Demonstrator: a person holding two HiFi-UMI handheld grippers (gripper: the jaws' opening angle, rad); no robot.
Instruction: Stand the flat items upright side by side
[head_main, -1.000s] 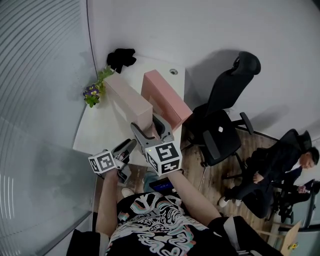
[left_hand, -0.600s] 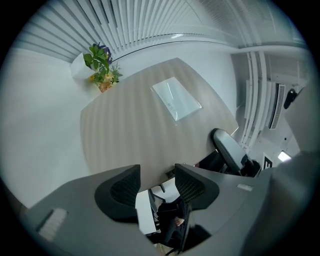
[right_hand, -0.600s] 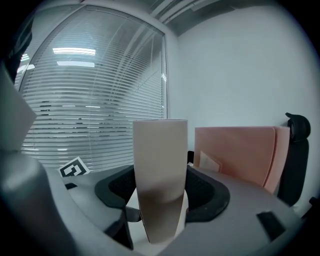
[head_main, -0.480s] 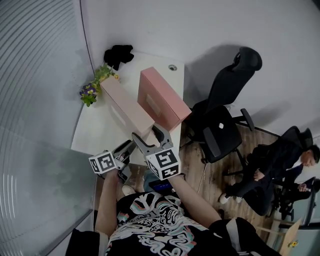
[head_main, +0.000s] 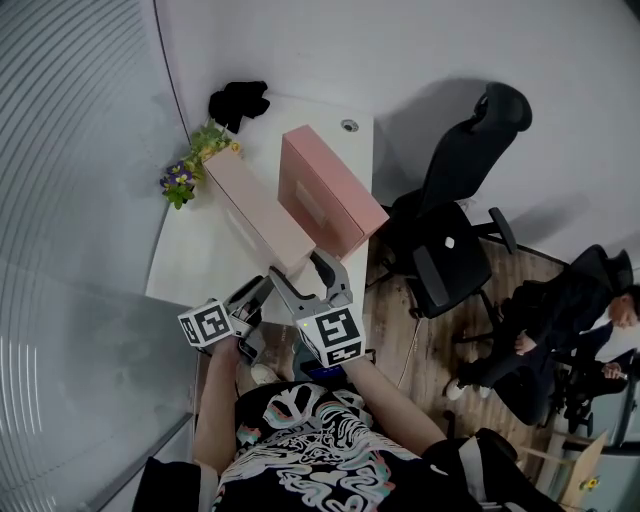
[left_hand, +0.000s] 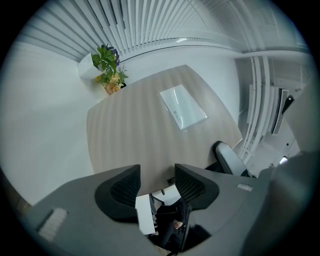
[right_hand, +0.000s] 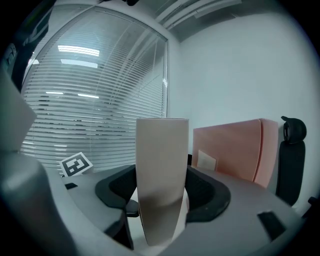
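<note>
R gripper (right_hand: 161, 175) clamps the near end of a beige box (right_hand: 161, 145), upright on the white desk (head_main: 195, 262) beside an upright pink box (head_main: 325, 190). L gripper (left_hand: 157, 172): jaws apart w/ nothing between.

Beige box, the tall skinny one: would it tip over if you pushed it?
Probably, sideways: the beige box stands on a narrow edge on the table, tall and thin. It seems stiff: its sides look flat and straight with the right claw clamped on its end. Toward the pink box, that neighbour might catch it.
</note>
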